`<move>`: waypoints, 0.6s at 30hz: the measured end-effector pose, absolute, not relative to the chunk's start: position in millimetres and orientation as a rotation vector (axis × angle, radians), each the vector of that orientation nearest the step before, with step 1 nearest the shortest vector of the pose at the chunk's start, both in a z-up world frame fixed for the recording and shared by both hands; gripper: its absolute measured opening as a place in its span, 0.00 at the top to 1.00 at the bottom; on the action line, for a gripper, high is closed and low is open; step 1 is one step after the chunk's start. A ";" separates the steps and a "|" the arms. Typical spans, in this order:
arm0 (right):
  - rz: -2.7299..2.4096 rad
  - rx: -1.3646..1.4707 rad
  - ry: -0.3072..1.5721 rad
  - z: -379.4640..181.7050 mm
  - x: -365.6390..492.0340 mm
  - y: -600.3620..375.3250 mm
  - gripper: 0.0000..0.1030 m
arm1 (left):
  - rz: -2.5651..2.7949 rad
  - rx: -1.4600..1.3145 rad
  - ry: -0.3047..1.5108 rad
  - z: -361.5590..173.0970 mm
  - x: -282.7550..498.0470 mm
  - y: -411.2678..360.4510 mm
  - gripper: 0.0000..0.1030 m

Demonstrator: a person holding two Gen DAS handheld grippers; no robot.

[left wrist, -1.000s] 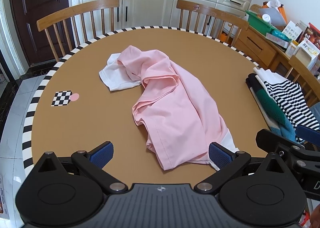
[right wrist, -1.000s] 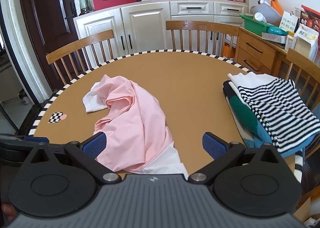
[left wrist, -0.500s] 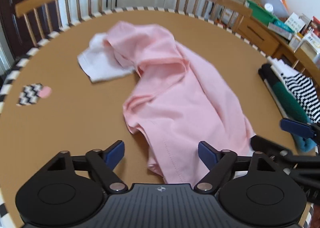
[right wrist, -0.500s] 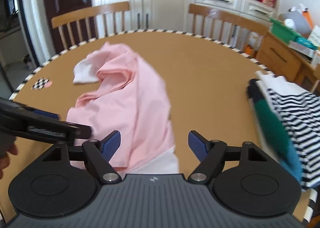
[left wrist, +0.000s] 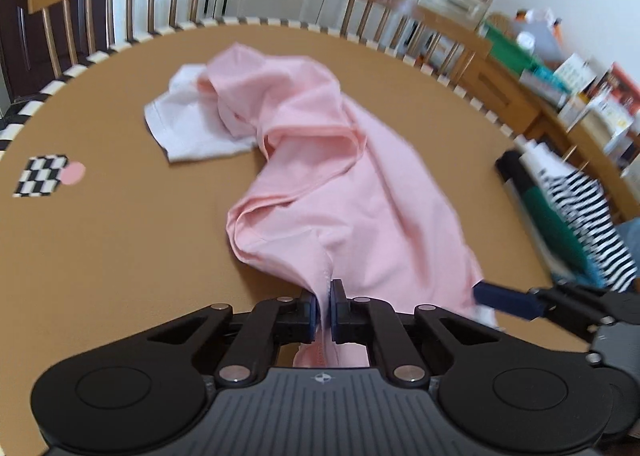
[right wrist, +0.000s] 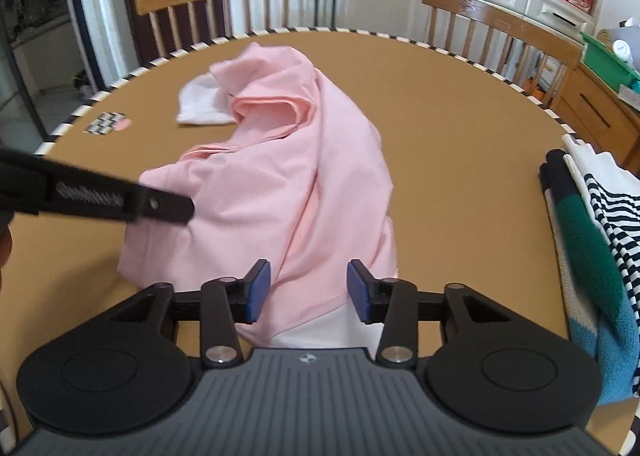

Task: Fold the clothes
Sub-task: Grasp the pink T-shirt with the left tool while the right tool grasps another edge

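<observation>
— So where did you have the pink shirt (left wrist: 328, 160)?

— You had it lying crumpled across the middle of the round table (left wrist: 120, 248), running from the far side down to the near edge, a white sleeve (left wrist: 192, 124) sticking out at its far left. Your left gripper (left wrist: 325, 310) was pressed together on a bunched fold of pink cloth at the near edge. Your right gripper (right wrist: 308, 290) stood spread, its blue pads on either side of the shirt's near hem, nothing pinched between them.

— How much room did you have?

— Bare tabletop lay open to the left of the shirt, out to the checkered marker (left wrist: 46, 175) near the left edge, and a wide bare stretch to the right, up to the folded striped stack (right wrist: 600, 224) hanging over the right edge. Wooden chairs (right wrist: 216, 4) stood close behind the far edge.

— Did the views differ?

— Yes. Your right wrist view showed white fabric (right wrist: 320, 330) under the pink hem, which the left view mostly hid. Your left view showed the pinch itself; the right one showed that gripper only from its side.
</observation>
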State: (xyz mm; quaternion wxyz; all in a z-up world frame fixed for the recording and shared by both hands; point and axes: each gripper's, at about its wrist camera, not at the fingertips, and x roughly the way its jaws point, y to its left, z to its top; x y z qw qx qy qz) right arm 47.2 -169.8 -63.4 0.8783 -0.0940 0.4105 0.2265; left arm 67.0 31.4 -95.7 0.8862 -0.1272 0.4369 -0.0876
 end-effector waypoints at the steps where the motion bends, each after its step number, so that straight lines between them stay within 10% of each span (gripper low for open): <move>1: 0.497 -0.193 0.851 -59.5 42.6 -172.6 0.54 | -0.181 -0.285 0.890 -87.2 58.4 38.1 0.94; 13: 0.987 -0.176 0.667 -7.4 -15.2 -134.5 0.33 | -0.138 -0.406 0.770 26.8 -10.2 69.0 0.94; 14: 0.988 -0.189 0.651 -5.0 -14.4 -130.6 0.37 | -0.141 -0.400 0.768 28.9 -9.3 62.7 0.94; 16: 0.962 -0.164 0.665 -1.5 -5.5 -133.6 0.92 | -0.144 -0.409 0.760 30.9 -10.5 53.1 0.94; 18: 0.954 -0.118 0.690 2.1 4.4 -141.6 0.93 | -0.125 -0.396 0.751 31.7 -13.2 45.8 0.94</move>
